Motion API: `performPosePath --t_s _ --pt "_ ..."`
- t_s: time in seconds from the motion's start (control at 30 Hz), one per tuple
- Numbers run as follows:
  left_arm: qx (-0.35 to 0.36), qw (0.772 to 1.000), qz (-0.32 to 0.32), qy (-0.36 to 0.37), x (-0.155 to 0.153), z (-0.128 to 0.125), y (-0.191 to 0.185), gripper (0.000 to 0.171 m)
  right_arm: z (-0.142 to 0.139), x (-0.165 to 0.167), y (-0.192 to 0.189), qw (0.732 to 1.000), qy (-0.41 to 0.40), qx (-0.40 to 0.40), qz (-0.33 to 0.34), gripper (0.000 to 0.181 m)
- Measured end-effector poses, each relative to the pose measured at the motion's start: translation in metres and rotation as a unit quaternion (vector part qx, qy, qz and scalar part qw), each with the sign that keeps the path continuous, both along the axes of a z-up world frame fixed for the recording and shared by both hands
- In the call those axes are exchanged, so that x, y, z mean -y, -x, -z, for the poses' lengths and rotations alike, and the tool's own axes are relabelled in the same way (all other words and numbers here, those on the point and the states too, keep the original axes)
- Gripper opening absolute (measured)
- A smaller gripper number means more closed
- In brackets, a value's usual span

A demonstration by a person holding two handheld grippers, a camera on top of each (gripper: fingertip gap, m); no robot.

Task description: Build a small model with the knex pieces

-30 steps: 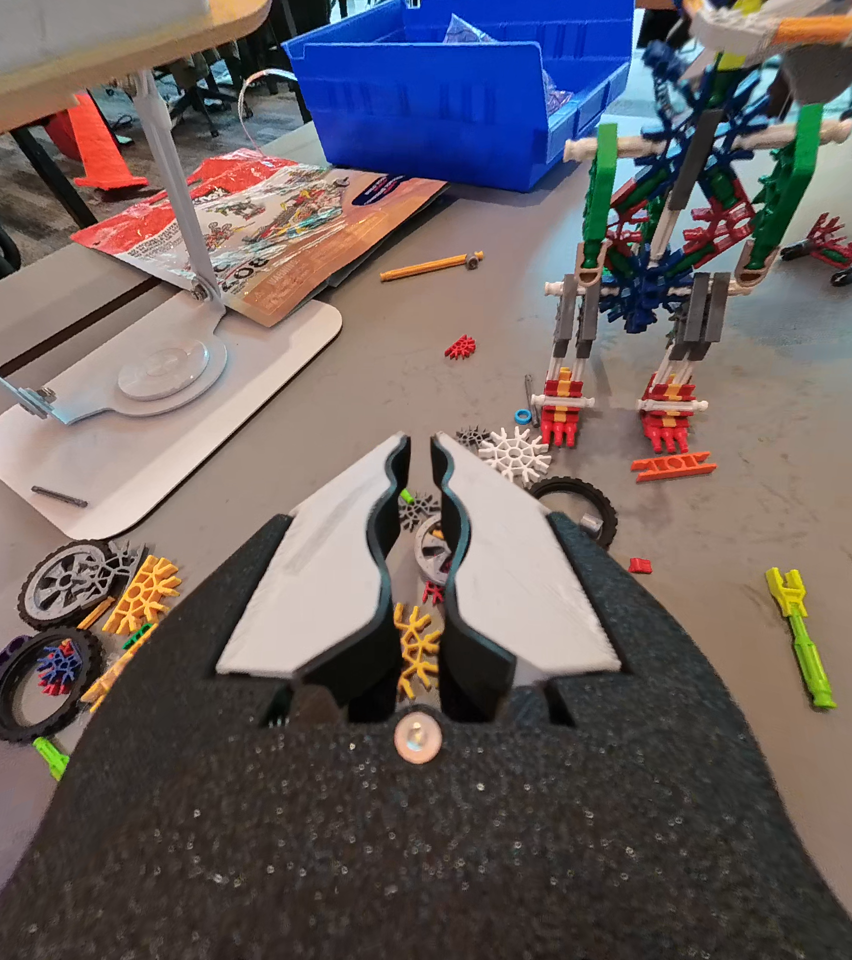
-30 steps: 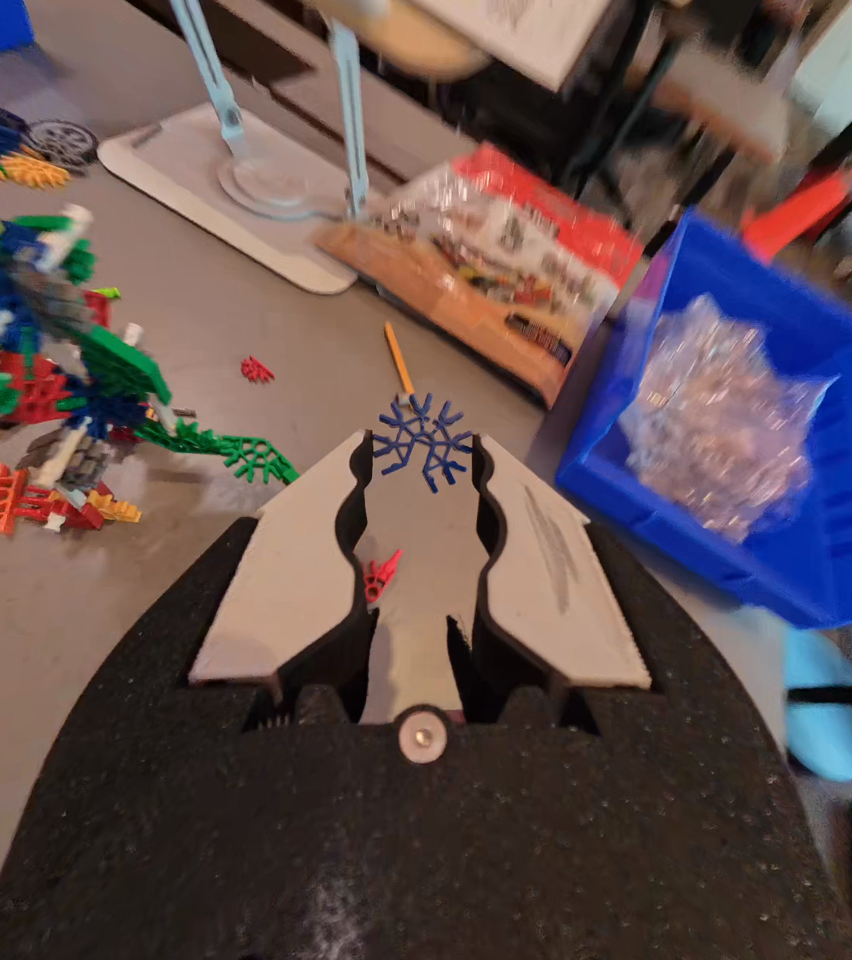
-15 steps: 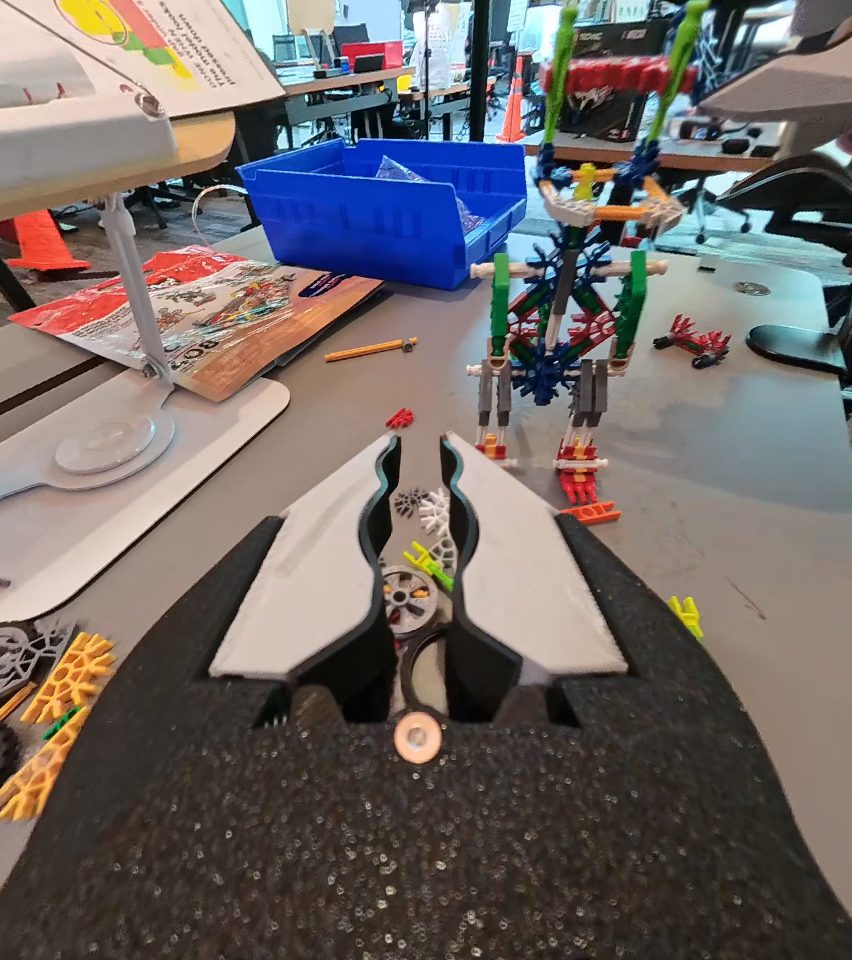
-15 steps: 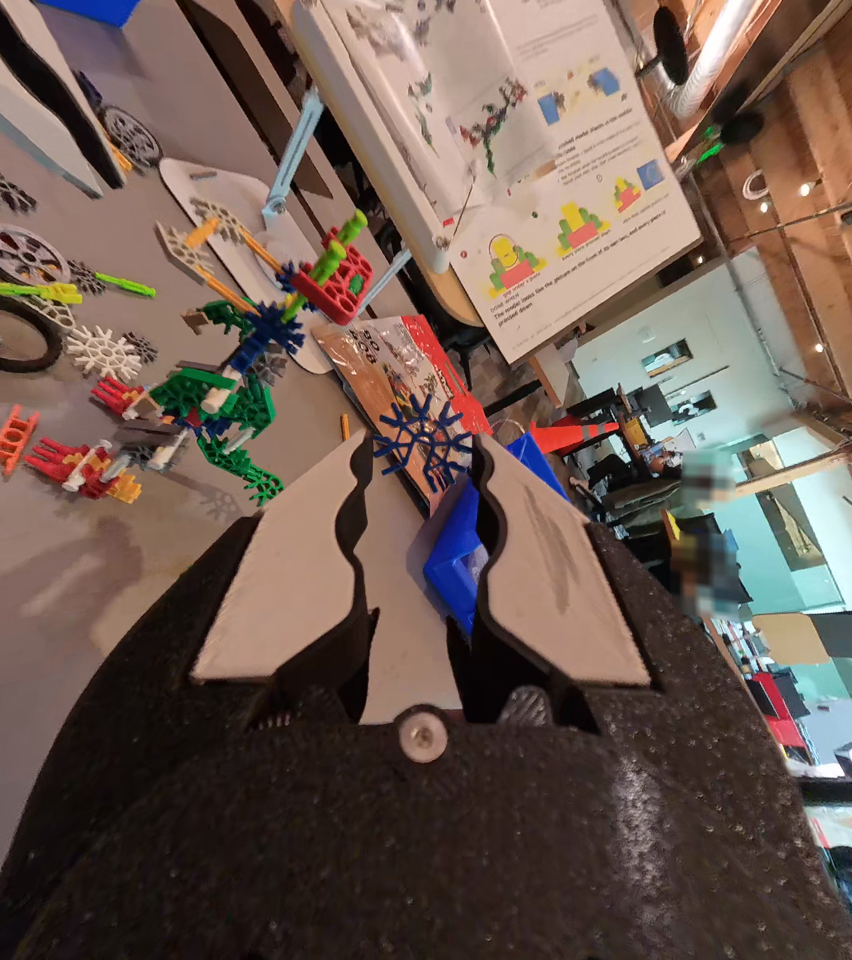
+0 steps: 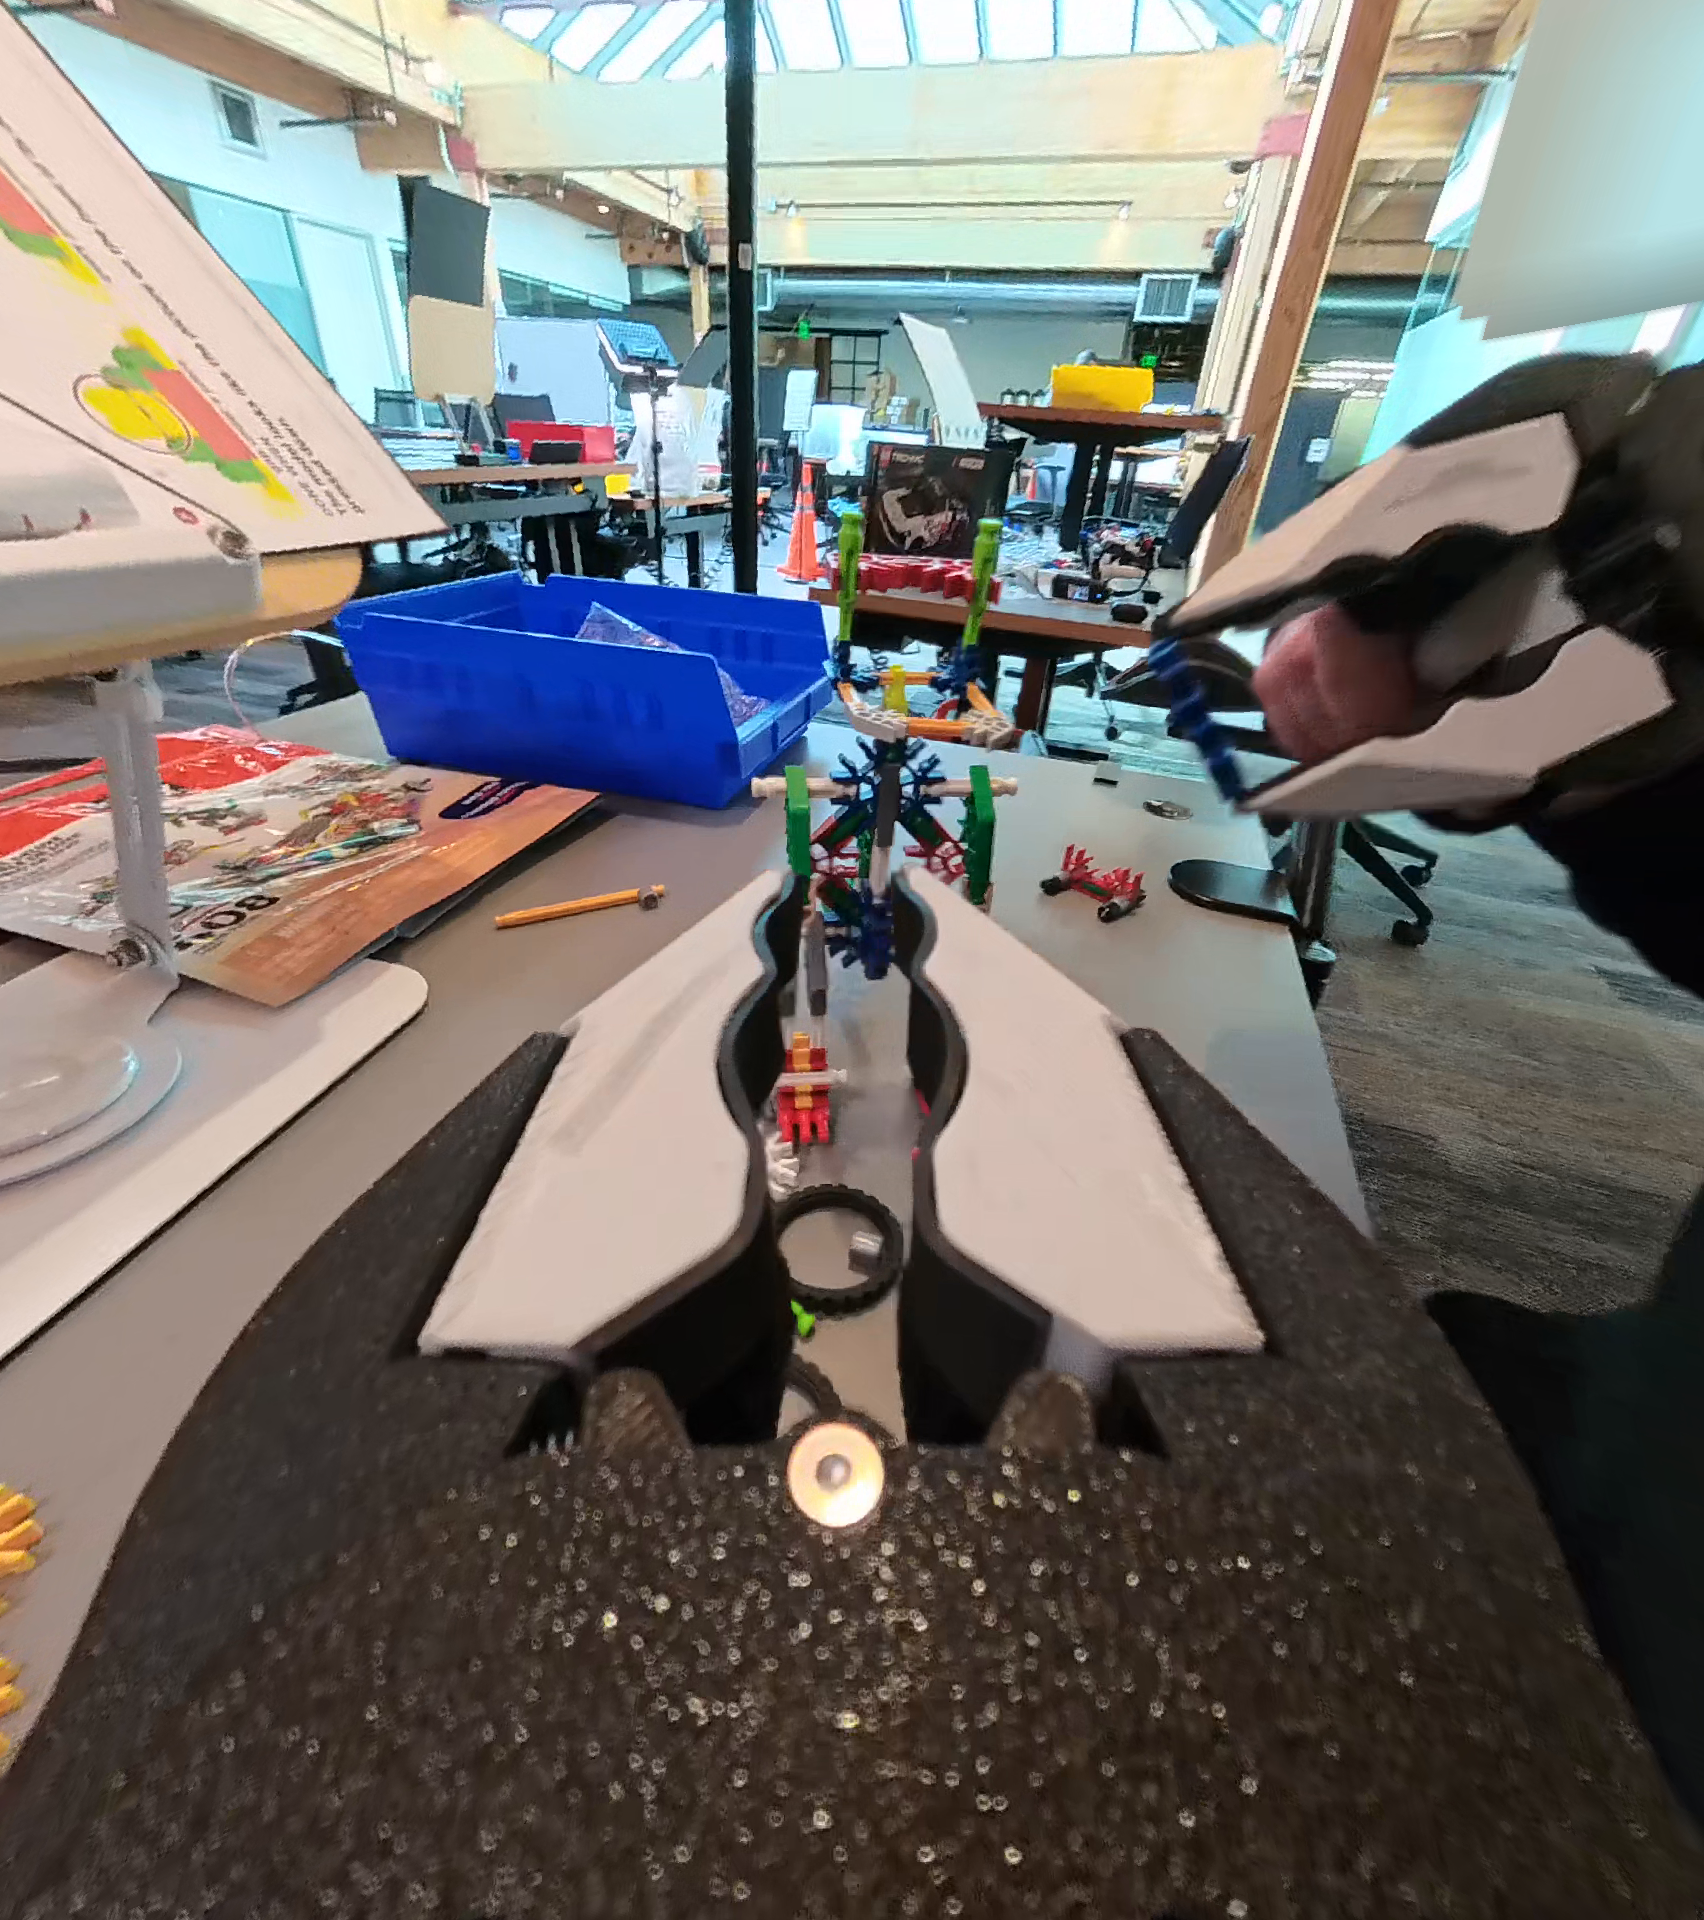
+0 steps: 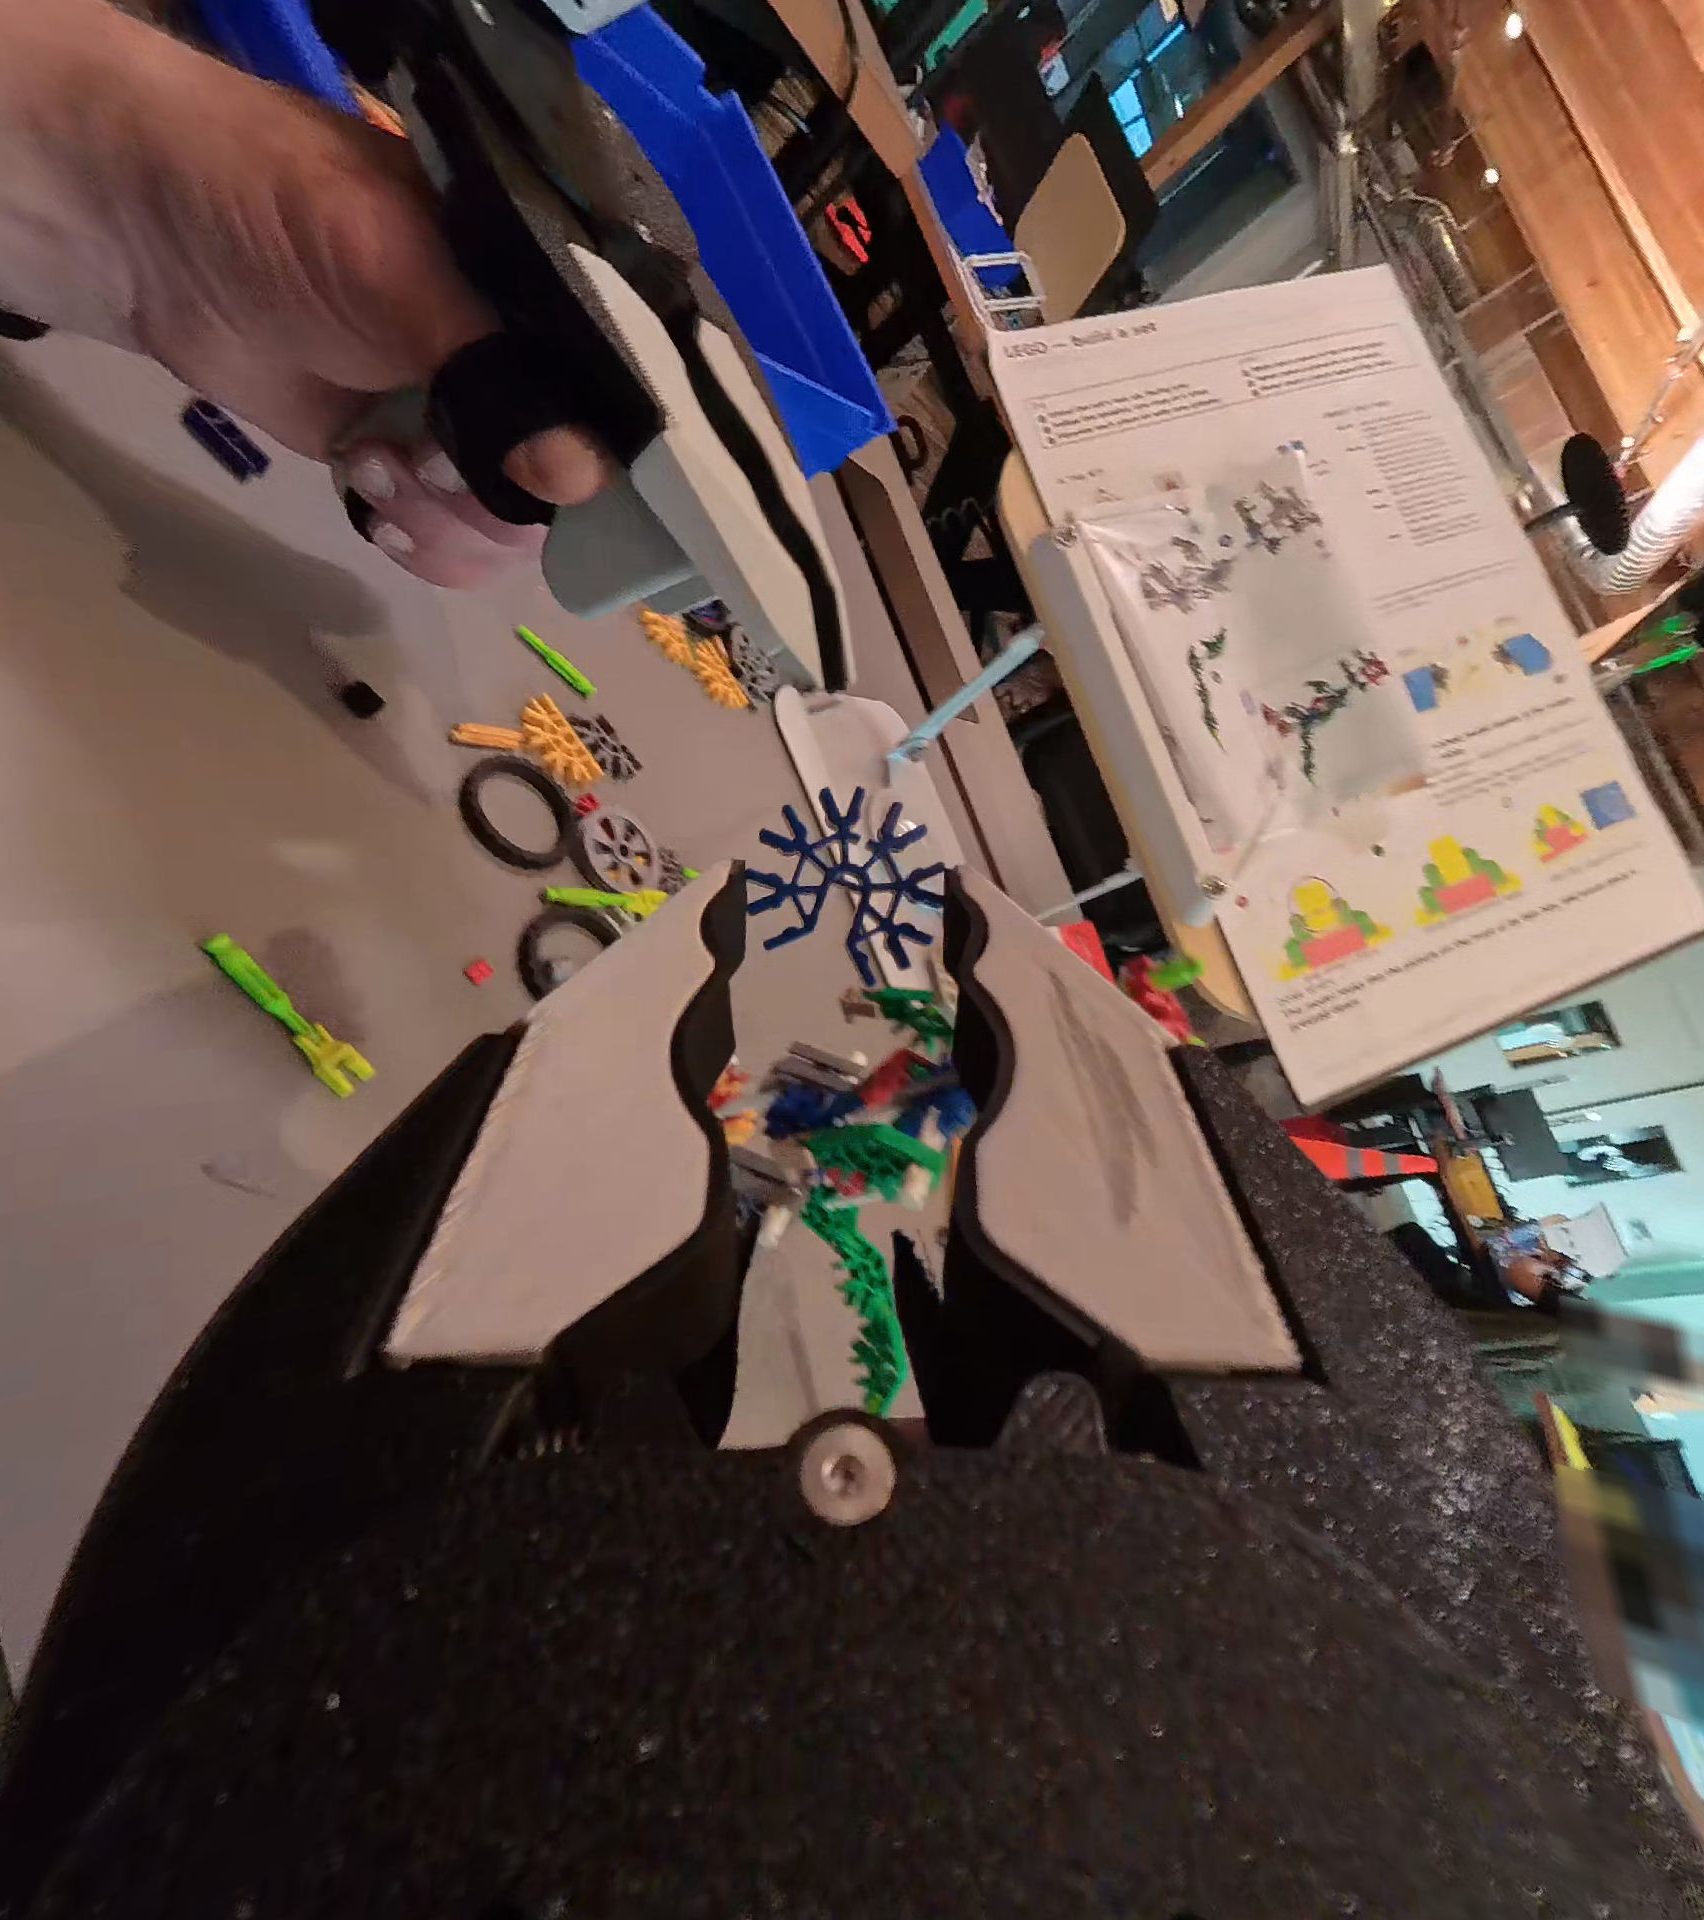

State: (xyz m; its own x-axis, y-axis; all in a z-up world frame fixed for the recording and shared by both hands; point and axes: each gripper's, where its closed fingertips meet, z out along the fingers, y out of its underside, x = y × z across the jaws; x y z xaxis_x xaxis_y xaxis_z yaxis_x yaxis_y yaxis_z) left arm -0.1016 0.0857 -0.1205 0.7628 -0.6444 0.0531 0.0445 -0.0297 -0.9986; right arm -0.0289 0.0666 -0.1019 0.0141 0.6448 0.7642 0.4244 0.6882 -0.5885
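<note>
Between the right gripper's fingers, clamped at the tips: flat blue plastic snowflake-shaped connector. Left gripper fingers slightly apart, empty, w/ spiky multicolour rod-built model just ahead on smooth grey table.

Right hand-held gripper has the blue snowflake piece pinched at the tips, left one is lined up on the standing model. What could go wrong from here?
The blue snowflake connector is held only by its outer prongs at the right hand-held gripper tips, so it could twist or slip out.

The tall rod-and-connector model stands on narrow feet; a nudge from the left hand-held gripper might topple it.

Loose pieces such as the black tyre lie beneath and could be knocked.
</note>
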Motion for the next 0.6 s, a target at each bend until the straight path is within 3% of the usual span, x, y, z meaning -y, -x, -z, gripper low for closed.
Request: performPosePath --t_s 0.2,0.6 --pt "0.053 0.995 0.078 0.017 0.029 -0.001 -0.004 0.016 0.032 0.014 0.032 1.0 0.024 0.009 -0.005 0.036" --pt "0.083 0.99 0.087 0.076 0.029 0.017 -0.001 0.018 0.058 0.017 0.066 1.0 0.01 0.011 -0.009 0.036"
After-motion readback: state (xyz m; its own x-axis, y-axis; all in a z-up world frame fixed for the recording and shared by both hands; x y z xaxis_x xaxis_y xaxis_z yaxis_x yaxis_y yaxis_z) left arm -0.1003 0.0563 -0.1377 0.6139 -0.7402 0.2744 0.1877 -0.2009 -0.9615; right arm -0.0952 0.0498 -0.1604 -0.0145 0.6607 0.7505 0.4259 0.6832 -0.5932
